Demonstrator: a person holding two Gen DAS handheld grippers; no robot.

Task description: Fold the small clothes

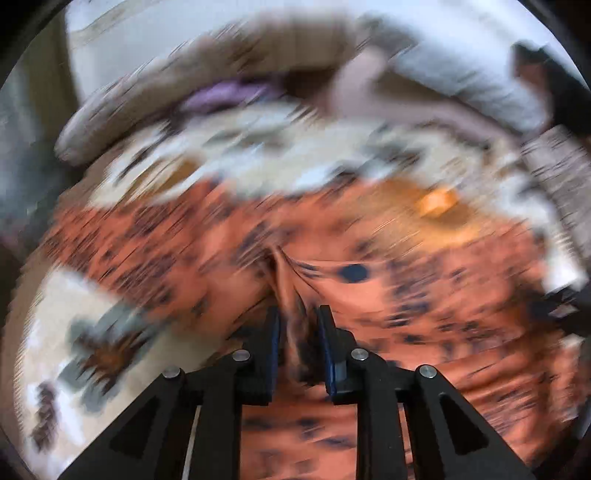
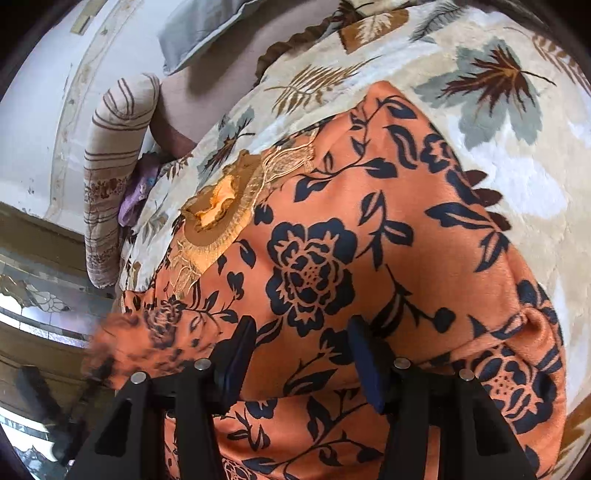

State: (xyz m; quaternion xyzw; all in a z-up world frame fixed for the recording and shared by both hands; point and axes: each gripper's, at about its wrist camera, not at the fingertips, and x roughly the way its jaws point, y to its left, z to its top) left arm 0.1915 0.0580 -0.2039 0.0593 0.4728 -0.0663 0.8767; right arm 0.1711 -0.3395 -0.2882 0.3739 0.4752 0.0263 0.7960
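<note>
An orange garment (image 2: 332, 229) with a dark blue flower print and a gold embroidered neckline (image 2: 218, 206) lies spread on a leaf-patterned blanket (image 2: 517, 155). In the blurred left wrist view my left gripper (image 1: 298, 314) is shut on a pinched fold of this orange garment (image 1: 291, 280). In the right wrist view my right gripper (image 2: 301, 328) is open, its fingers hovering just over the garment with nothing between them. The garment's left corner (image 2: 122, 343) is blurred.
A striped bolster pillow (image 2: 110, 177) and a purple cloth (image 2: 136, 199) lie at the blanket's far edge. A grey pillow (image 2: 207, 29) sits beyond. A white wall (image 2: 33, 110) and tiled floor (image 2: 37, 302) are at the left.
</note>
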